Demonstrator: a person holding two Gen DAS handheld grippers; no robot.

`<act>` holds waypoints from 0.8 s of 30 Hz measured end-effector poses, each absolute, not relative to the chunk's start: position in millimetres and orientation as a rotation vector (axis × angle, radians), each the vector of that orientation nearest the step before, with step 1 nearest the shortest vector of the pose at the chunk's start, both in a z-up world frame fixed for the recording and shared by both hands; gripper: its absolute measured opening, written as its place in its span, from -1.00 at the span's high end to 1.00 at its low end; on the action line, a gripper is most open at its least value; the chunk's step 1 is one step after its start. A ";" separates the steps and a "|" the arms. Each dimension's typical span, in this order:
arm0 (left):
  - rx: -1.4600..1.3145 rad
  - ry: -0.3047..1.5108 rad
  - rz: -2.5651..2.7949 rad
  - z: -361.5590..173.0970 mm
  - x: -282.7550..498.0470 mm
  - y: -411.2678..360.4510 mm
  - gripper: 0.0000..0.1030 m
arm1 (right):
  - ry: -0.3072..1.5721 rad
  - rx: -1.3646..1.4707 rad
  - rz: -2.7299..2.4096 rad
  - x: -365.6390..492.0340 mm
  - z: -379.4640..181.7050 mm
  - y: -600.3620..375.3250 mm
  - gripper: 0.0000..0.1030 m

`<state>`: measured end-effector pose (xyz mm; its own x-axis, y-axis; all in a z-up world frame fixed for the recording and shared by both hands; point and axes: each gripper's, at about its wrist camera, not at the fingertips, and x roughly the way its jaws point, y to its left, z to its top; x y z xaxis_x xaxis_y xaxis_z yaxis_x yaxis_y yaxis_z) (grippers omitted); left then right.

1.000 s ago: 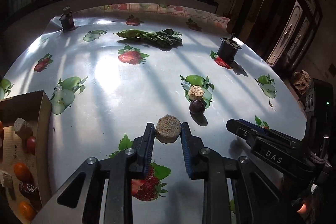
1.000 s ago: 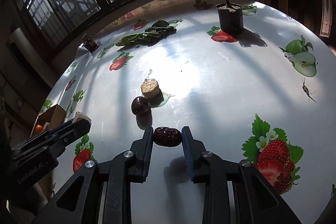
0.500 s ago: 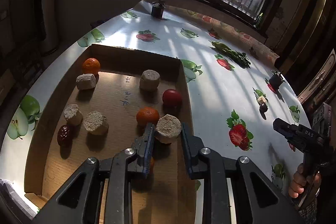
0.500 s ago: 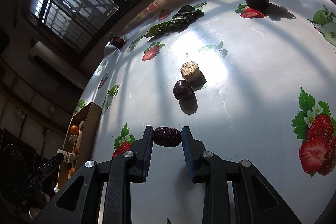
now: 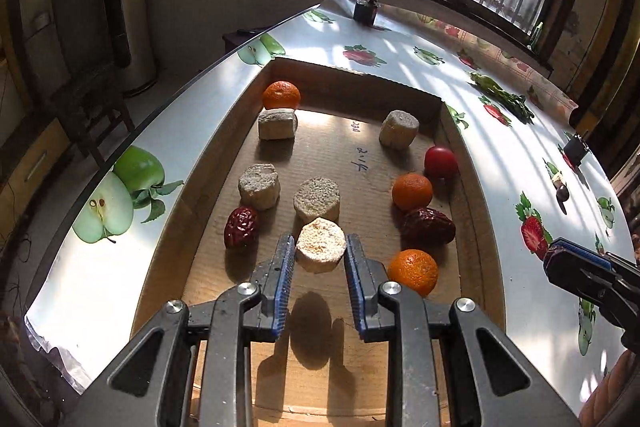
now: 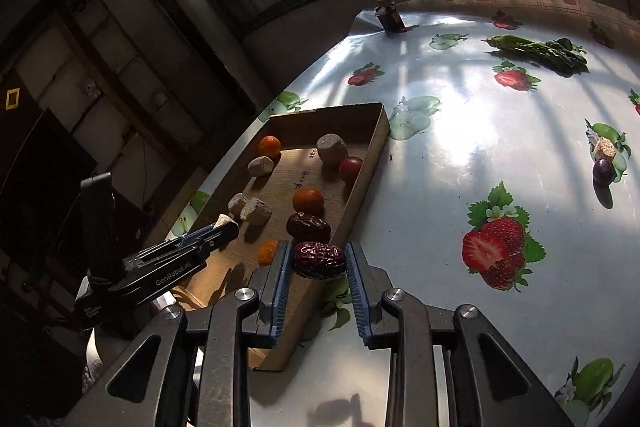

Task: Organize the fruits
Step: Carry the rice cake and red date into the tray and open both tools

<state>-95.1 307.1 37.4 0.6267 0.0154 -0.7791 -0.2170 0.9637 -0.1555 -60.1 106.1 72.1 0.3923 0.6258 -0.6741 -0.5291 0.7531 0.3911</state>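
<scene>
My left gripper [image 5: 320, 253] is shut on a beige round cake-like piece [image 5: 320, 244] and holds it above the floor of the cardboard box [image 5: 460, 131]. The box holds several beige pieces, oranges [image 5: 412, 191], a red fruit [image 5: 440, 162] and two dried red dates [image 5: 428, 225]. My right gripper [image 6: 318, 263] is shut on a dark red date [image 6: 319, 260] and hovers over the box's near right wall [image 6: 362, 187]. A dark plum [image 6: 603, 171] and a beige piece [image 6: 604, 149] lie on the table at the far right.
The table has a glossy fruit-print cloth [image 6: 460, 155]. A bundle of green vegetables [image 6: 540, 51] lies at the back. A small dark bottle [image 6: 387, 14] stands at the far corner; a black cup [image 5: 575, 149] stands at the right edge. The table edge [image 5: 132, 143] runs left of the box.
Both grippers swung left from the table's middle to the box, each carrying its item. The left one moved deeper and lower over the box floor; the right one reached the box's wall.
</scene>
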 end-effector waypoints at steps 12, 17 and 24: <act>-0.301 0.895 0.171 29.2 -105.6 324.1 0.50 | 0.909 -0.235 0.717 -86.5 30.1 195.5 0.41; -0.282 0.852 0.210 41.5 -113.3 327.4 0.30 | 0.902 -0.276 0.695 -89.1 22.9 205.0 0.41; -0.254 0.797 0.249 56.9 -120.6 329.3 0.07 | 0.867 -0.295 0.677 -94.9 26.7 210.2 0.41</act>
<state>-120.6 329.3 56.9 0.6733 0.1236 -0.7290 -0.3133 0.9407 -0.1299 -94.9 210.2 26.7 0.4574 0.4252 -0.7810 -0.6545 0.7556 0.0281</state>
